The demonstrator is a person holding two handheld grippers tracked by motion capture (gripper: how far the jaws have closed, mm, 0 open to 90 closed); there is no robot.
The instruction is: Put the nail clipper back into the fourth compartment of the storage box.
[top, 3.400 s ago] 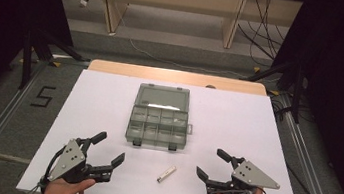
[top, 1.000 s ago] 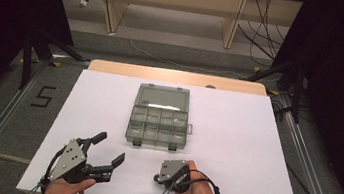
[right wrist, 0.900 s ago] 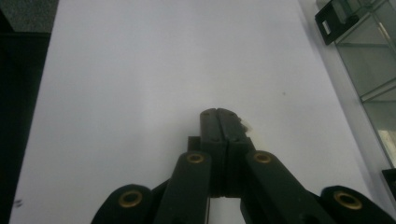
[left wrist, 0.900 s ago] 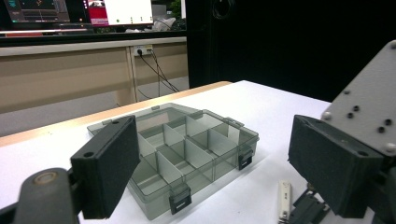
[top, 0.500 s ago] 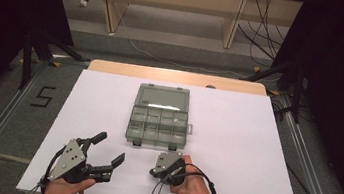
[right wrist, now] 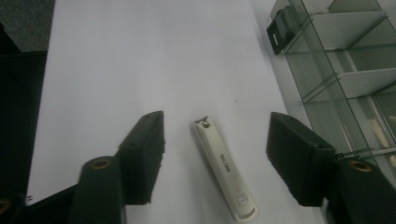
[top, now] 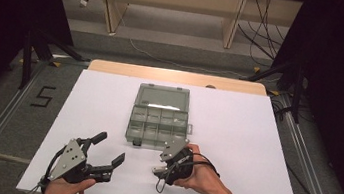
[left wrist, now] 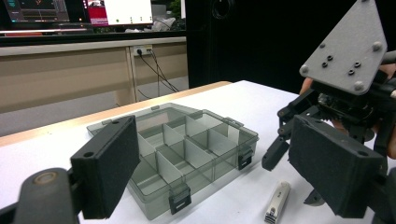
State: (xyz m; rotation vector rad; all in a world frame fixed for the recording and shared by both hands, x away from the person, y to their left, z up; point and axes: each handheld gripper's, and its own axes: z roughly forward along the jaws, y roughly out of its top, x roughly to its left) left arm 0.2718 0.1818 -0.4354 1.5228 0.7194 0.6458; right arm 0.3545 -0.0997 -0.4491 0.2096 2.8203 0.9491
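So far little done. Nail clipper [right wrist: 225, 175] lies flat on white table sheet [top: 265, 139], between jaws of my right gripper [right wrist: 215, 158], not yet pinched; jaws have just been opening and stand apart either side, pads clear of it. From high view, clipper sits at 6 o'clock of open compartment box [top: 160, 115], just in front of its near edge. My left gripper [top: 102, 151] rests at 8 o'clock of box, jaws spread, empty. I judge left to do: clamp clipper, lift, carry to box, drop into compartment.
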